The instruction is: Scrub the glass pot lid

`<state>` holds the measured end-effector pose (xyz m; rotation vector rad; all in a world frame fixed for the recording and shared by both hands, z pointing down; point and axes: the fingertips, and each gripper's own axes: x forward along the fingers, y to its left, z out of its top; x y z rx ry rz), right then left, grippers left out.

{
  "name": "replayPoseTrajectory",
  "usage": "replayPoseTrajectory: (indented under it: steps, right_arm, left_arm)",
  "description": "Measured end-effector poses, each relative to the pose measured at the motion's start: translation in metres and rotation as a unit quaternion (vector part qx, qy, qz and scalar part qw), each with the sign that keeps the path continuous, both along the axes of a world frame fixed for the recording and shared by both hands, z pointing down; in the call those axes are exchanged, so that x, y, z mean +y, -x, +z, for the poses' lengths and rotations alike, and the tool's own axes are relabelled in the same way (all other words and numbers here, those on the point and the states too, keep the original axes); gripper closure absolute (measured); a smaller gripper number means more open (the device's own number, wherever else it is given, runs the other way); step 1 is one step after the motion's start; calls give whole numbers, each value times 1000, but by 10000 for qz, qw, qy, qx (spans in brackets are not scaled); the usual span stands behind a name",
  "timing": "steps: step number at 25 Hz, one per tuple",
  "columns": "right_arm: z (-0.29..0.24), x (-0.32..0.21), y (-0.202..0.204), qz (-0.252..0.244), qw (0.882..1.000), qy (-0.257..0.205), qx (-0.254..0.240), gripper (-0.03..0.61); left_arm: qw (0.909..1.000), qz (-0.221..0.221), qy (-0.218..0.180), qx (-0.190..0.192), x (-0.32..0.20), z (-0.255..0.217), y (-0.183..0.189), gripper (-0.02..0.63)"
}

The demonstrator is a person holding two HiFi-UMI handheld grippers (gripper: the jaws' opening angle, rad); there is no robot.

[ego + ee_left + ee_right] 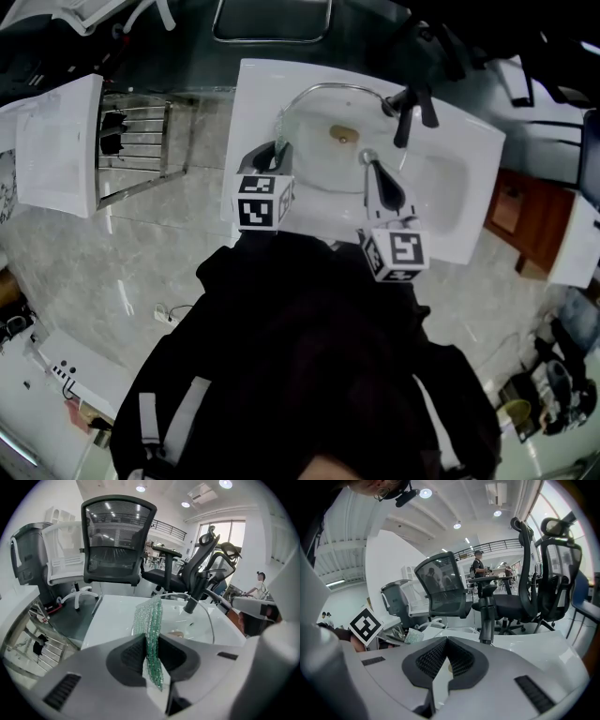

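- the glass pot lid (328,161) lies in the bowl of the white sink (258,103), toward the sink's left edge. its metal rim arcs round to the black faucet (410,111) at the back edge. a tan spot (342,135) shows at its middle; whether that is the lid's knob or the drain cannot be told.
- the left gripper (152,641) is clamped on a green and silver scouring pad (152,616). the pad stands up out of the jaws and sits at the lid's left rim; contact with the glass cannot be confirmed.
- the right gripper (447,656) has its jaws drawn together with nothing recognisable between them. its tip is over the lid's right side.
- as a judgement of progress, the pad is in hand and brought to the lid, so the getting ready looks done. no suds, running water or wiped tracks show on the glass, so the scrubbing looks barely begun at most, and nearly the whole lid seems left to do.
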<state>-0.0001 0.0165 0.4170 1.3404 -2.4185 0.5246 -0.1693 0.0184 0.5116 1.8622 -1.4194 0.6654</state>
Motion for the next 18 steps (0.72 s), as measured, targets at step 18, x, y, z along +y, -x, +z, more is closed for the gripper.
replayPoseTrajectory:
  steps: [18]
  right_arm:
    - [10, 0, -3, 64, 9998, 134, 114, 575]
  left_arm:
    - [9990, -168, 399, 58, -3, 35, 6, 554]
